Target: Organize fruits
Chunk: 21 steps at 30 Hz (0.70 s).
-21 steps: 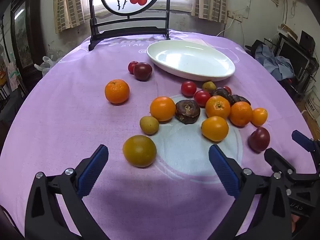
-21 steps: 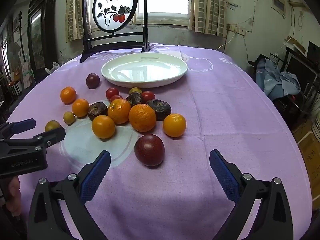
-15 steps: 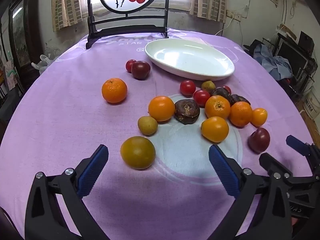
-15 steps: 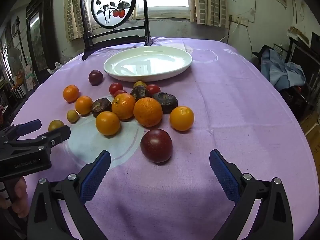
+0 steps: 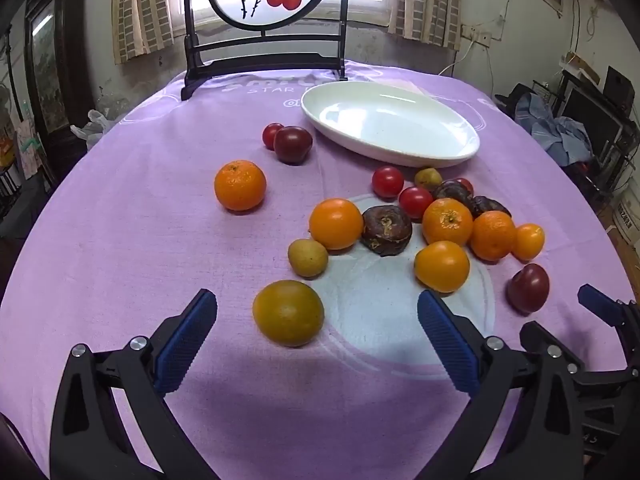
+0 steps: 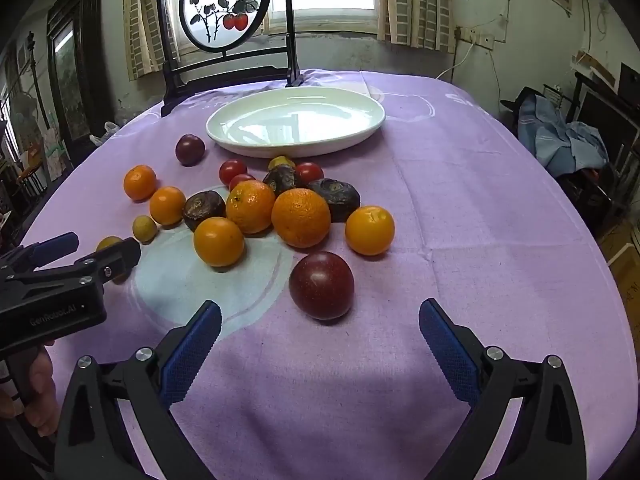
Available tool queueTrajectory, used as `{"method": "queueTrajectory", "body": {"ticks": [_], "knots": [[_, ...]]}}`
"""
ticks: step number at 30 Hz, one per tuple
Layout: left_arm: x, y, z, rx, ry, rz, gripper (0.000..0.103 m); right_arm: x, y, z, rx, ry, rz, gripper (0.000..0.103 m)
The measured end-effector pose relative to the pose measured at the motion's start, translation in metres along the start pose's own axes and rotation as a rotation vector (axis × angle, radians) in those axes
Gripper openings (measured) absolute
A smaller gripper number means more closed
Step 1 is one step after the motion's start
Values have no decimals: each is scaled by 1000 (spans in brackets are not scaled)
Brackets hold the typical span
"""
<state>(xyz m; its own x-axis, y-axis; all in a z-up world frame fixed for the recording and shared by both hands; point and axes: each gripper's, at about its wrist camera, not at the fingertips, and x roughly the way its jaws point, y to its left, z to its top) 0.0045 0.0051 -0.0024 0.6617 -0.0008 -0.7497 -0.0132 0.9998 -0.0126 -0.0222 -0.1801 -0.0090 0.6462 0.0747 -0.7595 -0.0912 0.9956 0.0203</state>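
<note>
Several fruits lie loose on the purple tablecloth: oranges, red tomatoes, dark plums and brown shrivelled fruits. An empty white oval plate sits behind them; it also shows in the right wrist view. My left gripper is open, its jaws either side of a yellow-green fruit just ahead. My right gripper is open, with a dark red plum just ahead between the jaws. Both are empty.
A black-framed round painted screen stands at the table's far edge behind the plate. A lone orange and a plum with a tomato lie to the left. Clutter and blue cloth sit off the table's right side.
Both grippers have moved forward toward the fruits; the yellow-green fruit and the dark red plum now sit closer between their jaws. Nothing has been grasped.
</note>
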Motion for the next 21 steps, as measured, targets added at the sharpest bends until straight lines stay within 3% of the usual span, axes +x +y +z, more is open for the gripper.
{"method": "queueTrajectory", "body": {"ticks": [9,21], "knots": [[8,-4,0,15,11,-19,99,13,-6,-2,45,65,60,99],[19,1,-3,-13,57,-31,99,15,-6,-2,57,73,78,99]]}}
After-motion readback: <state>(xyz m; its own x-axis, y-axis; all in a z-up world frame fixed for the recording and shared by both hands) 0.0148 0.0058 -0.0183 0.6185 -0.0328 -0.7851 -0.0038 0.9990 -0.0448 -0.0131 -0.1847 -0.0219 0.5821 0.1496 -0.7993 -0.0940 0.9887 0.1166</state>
